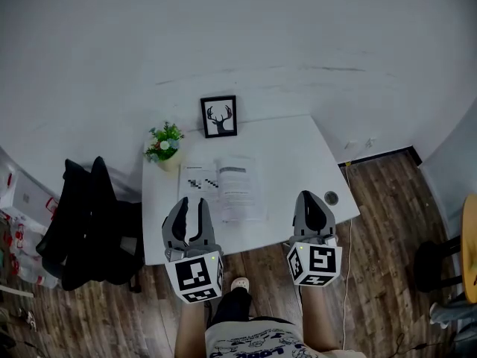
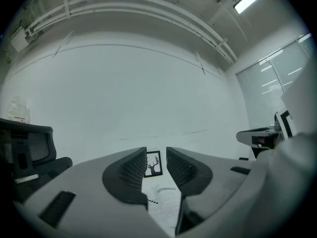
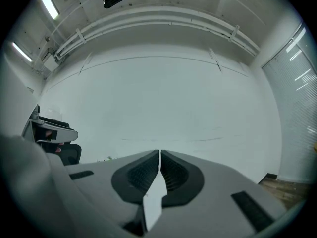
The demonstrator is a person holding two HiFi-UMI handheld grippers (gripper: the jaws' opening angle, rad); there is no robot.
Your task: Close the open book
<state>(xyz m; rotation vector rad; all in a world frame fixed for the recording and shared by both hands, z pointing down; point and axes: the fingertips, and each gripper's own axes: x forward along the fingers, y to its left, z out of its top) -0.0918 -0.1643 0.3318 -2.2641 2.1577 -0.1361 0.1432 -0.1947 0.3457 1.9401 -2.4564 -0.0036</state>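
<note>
The open book (image 1: 223,187) lies flat on the white table (image 1: 298,155), pages up, near the front edge. My left gripper (image 1: 191,203) hovers level over the table's front left edge, just left of the book, open with nothing between its fingers. In the left gripper view that gripper (image 2: 156,157) frames the book (image 2: 166,202) and a deer picture (image 2: 154,163) through the gap. My right gripper (image 1: 309,196) is over the front right of the table, right of the book. Its jaws (image 3: 159,155) are shut and empty.
A framed deer picture (image 1: 219,116) stands at the table's back edge, with a small potted plant (image 1: 164,144) at the back left. A round cable hole (image 1: 332,198) sits by the right gripper. A black chair draped with dark clothing (image 1: 89,222) stands left of the table.
</note>
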